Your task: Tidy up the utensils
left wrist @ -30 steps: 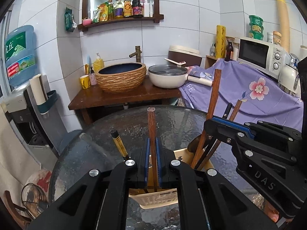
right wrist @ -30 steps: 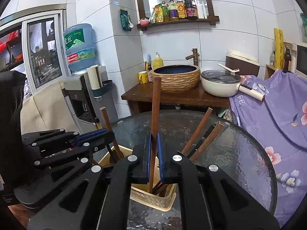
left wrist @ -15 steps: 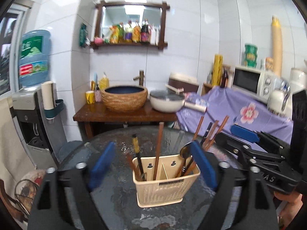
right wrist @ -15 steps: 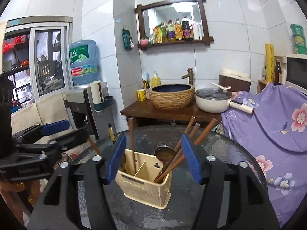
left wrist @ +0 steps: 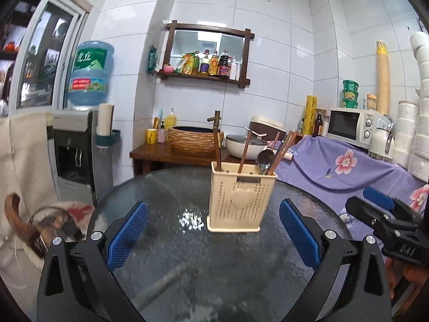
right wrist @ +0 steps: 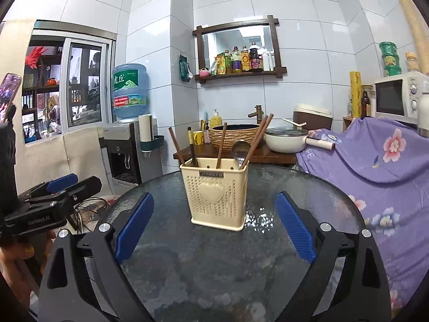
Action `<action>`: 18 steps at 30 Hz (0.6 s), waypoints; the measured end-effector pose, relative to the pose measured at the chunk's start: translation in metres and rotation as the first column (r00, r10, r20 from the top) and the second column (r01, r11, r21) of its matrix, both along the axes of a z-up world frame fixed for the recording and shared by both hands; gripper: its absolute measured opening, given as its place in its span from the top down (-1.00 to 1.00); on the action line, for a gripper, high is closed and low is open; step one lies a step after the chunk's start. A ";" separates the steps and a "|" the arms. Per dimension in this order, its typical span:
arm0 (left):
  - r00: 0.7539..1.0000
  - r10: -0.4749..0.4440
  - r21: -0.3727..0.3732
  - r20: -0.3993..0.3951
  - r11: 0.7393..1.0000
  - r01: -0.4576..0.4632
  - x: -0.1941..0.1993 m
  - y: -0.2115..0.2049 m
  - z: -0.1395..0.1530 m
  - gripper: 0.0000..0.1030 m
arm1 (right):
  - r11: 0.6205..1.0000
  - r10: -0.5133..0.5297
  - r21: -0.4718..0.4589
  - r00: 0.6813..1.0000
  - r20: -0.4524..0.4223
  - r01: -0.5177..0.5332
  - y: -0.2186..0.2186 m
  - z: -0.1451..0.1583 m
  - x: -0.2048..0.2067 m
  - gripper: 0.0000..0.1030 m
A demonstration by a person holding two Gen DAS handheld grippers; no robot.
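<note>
Glass table (left wrist: 166, 241) is carrying the holder (left wrist: 240, 196), utensils standing sorted inside; left gripper (left wrist: 213, 230) and right gripper (right wrist: 214, 228) are opening near it, empty.

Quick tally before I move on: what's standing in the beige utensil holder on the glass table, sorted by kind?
In the beige holder, from the right wrist view:
Brown wooden sticks: 4 (a fifth may be hidden in the right-hand bunch)
Dark handle with a yellow band: 1
Metal spoon, bowl up: 1
Total: 6 that can be told apart
</note>
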State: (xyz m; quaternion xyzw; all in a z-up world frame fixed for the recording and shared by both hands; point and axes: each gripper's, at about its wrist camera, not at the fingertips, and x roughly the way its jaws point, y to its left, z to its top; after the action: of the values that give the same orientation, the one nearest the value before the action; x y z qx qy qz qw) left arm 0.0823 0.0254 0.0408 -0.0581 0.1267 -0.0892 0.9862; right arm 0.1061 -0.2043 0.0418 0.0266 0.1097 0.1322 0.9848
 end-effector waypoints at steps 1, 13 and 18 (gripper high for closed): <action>1.000 -0.001 -0.021 -0.014 1.000 0.001 -0.006 0.002 -0.003 -0.87 | 1.000 -0.008 0.000 1.000 0.009 0.008 0.001 -0.007 -0.013 -0.84; 1.000 0.008 -0.018 -0.028 1.000 -0.008 -0.066 0.000 -0.020 -0.87 | 0.998 -0.062 -0.021 0.998 0.032 0.063 -0.008 -0.024 -0.079 -0.87; 1.000 0.017 0.015 -0.021 1.000 -0.017 -0.074 -0.006 -0.022 -0.87 | 0.997 -0.070 -0.024 0.997 0.040 0.071 -0.011 -0.022 -0.089 -0.87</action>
State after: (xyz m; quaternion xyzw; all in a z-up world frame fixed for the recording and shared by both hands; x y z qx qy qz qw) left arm 0.0083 0.0194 0.0190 -0.0526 0.1374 -0.0793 0.9859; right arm 0.0167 -0.2148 0.0194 0.0153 0.0908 0.0964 0.9911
